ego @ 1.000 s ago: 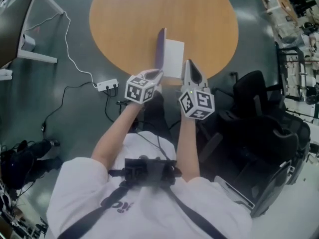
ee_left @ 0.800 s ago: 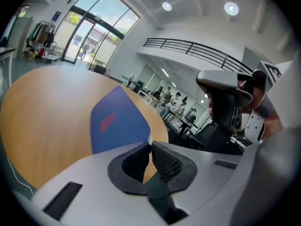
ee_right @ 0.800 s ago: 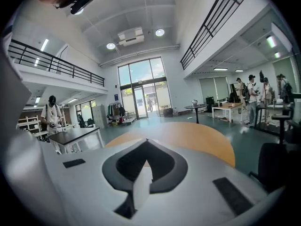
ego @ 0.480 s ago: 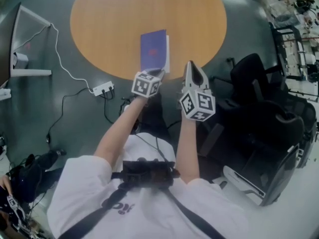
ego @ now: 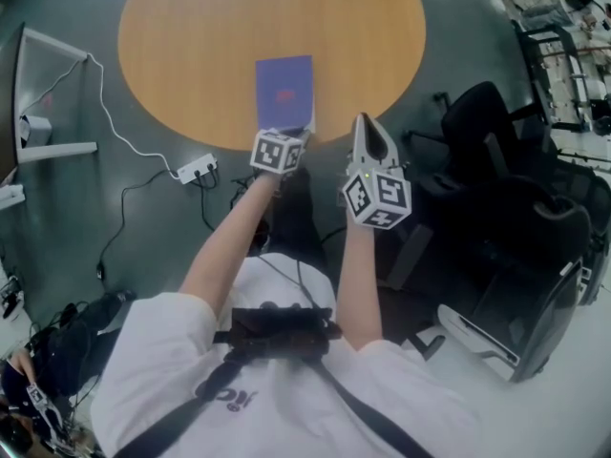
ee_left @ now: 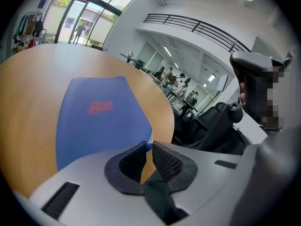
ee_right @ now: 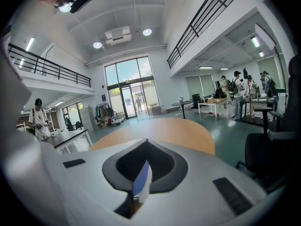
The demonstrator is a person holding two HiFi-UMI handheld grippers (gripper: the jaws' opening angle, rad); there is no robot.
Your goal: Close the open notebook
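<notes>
Head view: a closed blue rectangular notebook [ego: 284, 89] with a red mark on its cover is seen lying flat, cover up, on the round light-wood table [ego: 191, 36], close to the table's near edge. The left gripper [ego: 290, 135] is laid at the notebook's near edge, toward its right corner, with the marker cube just behind. The right gripper [ego: 366, 124] is held just beside the notebook, on its right and apart from it, with its tips over the table's rim.

Left gripper view: the left gripper [ee_left: 148, 145] jaws are pressed nearly together, with only a thin slit left. The notebook's near right corner, blue cover over white page edges, is caught right at the tips. The rest of the notebook [ee_left: 99, 117] is spread ahead and to the left of the jaws, flat on the table [ee_left: 28, 79].

Right gripper view: the right gripper [ee_right: 146, 142] jaws are drawn together, tips meeting. A narrow blue-and-white sliver [ee_right: 142, 180] is shown in the slit between the pads; what it is cannot be told. The table [ee_right: 174, 131] is seen ahead.
</notes>
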